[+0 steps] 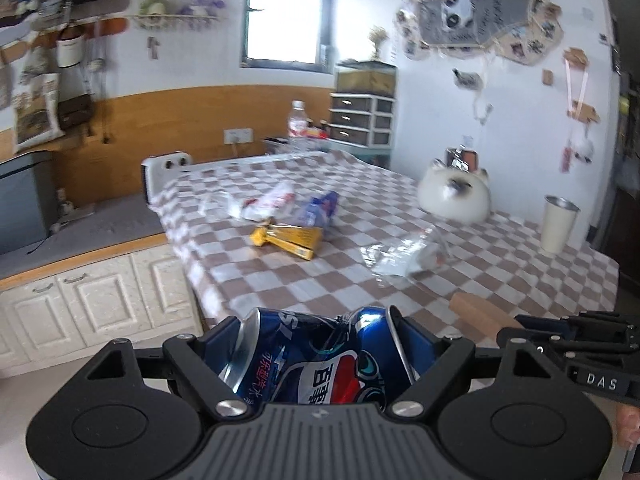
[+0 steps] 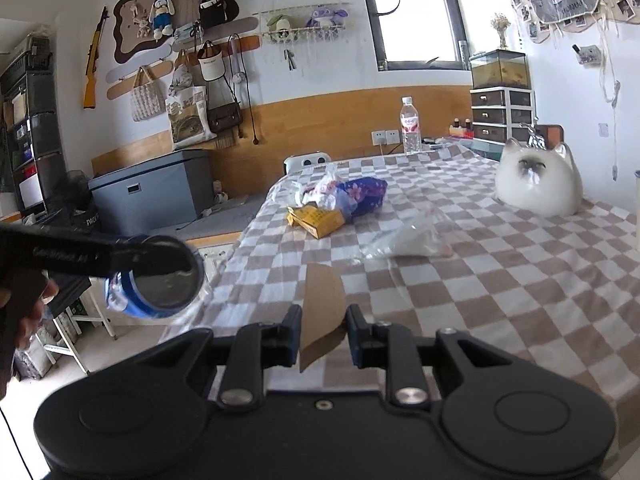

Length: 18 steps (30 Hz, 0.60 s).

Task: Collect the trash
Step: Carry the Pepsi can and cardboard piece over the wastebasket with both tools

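A checked table is filling both views, its near edge hiding behind the grippers. Far on it, wrappers and a yellow box are lying in a blurred pile, a clear bag nearer. The left gripper is clamping a crushed blue can, its lower part hidden. The right gripper is pinching brown paper, partly cut off by its fingers.

On the worktop, the box lies before the wrappers. The plastic bag lies right of them. The cat figure sits behind, farther right.
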### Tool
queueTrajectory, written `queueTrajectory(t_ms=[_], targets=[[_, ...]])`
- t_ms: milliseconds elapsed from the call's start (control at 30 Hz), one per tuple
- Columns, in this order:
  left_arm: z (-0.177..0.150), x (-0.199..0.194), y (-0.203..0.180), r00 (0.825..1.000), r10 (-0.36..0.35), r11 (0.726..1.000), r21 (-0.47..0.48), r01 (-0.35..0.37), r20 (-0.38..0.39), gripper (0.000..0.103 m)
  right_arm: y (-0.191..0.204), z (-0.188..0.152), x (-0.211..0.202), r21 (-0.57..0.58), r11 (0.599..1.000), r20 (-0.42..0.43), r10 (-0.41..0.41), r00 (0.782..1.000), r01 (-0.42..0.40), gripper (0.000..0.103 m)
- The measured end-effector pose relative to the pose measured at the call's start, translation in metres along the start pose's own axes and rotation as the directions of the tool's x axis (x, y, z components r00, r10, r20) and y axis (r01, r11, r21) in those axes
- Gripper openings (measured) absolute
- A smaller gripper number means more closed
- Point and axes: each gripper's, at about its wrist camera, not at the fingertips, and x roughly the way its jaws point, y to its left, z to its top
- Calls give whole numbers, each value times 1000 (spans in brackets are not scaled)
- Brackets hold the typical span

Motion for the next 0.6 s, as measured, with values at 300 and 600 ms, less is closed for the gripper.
queueTrajectory(t_ms=[300,600], targets=[[-19,-26,50,994,104,993,-63,-101,46,85,43,12,23,-23,999,3,32,999,-32,25],[-50,-46,114,974,224,966,-139,-217,35,85,102,9,60,-38,995,-33,90,995,-91,25]])
